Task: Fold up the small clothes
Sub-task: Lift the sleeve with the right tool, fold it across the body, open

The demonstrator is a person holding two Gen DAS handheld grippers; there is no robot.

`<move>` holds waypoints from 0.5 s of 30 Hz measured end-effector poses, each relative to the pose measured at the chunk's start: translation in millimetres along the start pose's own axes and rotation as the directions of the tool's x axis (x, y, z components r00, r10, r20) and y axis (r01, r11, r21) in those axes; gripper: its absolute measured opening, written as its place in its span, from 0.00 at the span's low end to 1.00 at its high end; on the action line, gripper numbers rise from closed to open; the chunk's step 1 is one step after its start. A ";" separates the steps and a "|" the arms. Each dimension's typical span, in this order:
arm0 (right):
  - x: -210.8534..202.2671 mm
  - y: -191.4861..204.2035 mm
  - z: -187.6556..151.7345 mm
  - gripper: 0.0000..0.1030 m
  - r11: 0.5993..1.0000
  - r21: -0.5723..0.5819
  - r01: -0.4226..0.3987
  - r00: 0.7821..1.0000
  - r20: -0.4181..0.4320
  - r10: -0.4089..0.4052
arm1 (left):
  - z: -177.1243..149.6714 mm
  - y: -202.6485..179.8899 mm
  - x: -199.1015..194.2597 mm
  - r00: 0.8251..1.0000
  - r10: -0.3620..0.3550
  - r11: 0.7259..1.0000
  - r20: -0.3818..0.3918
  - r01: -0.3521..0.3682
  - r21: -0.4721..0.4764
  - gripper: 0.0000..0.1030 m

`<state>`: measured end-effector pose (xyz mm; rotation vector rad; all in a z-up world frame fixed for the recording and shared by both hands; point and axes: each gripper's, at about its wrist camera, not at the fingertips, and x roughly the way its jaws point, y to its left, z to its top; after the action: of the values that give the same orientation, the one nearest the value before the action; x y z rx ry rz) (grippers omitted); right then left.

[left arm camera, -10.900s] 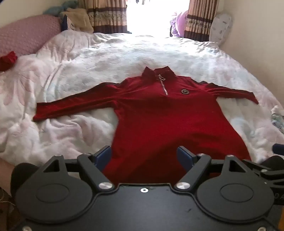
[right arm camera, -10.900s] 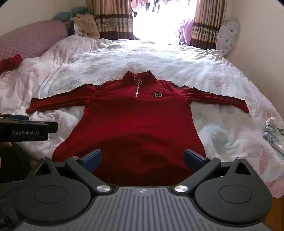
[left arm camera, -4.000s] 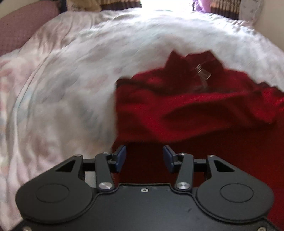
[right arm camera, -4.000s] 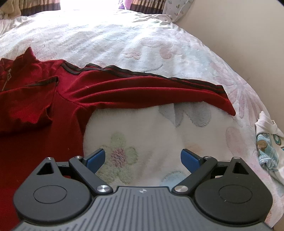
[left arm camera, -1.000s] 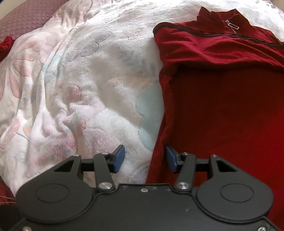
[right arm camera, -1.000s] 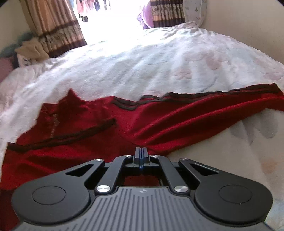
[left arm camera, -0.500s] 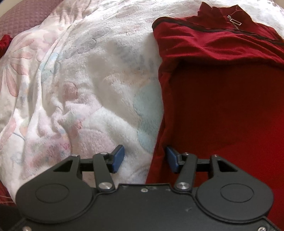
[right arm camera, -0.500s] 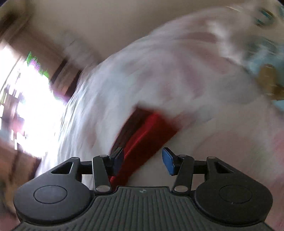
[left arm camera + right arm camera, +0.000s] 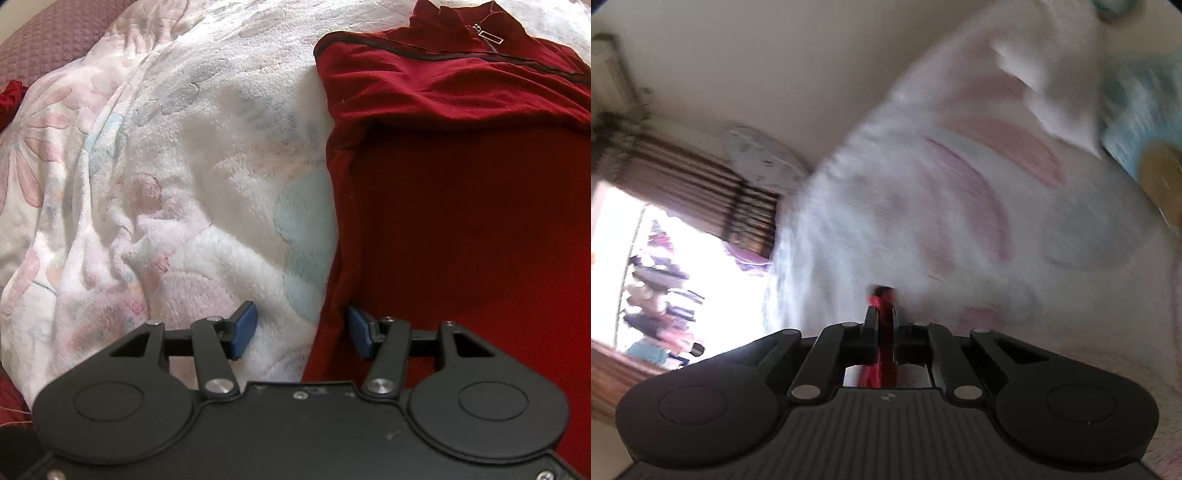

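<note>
Right tool (image 9: 882, 325) clamped on a red sleeve end, bed blanket (image 9: 960, 221) beyond. Left tool (image 9: 301, 328) parted, straddling the red top (image 9: 461, 221) side edge just ahead. Best carried low across the body, cuff kept flat.

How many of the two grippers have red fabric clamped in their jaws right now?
1. The right gripper is shut on a fold of the red top. The left gripper is open, its jaws straddling the top's left edge on the blanket, gripping nothing.
</note>
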<state>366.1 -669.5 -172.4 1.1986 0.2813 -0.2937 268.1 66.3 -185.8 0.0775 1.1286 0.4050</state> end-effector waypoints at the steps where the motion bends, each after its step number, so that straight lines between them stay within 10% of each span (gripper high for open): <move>1: -5.3 9.2 2.3 0.06 0.999 -0.021 -0.026 0.999 0.026 0.027 | 0.0 0.1 0.0 1.000 0.000 1.000 0.001 0.000 0.001 0.54; 9: 20.2 23.7 1.9 0.07 0.982 -0.153 0.109 0.994 0.042 -0.104 | -0.6 0.2 -2.8 1.000 0.006 1.000 0.003 -0.006 0.000 0.54; 12: 36.5 -19.9 -0.5 0.22 0.970 0.033 0.240 0.968 -0.083 -0.236 | -0.4 0.6 -2.1 1.000 0.006 1.000 0.002 -0.006 -0.009 0.54; 15: 24.3 -63.4 -3.6 0.24 0.939 0.323 0.123 0.991 -0.084 -0.101 | -0.2 -2.3 -1.9 1.000 0.014 1.000 0.002 -0.014 -0.002 0.54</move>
<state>365.0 -689.2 -237.5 1.5259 0.3694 -0.4120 267.9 63.4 -184.9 0.0844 1.1266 0.4185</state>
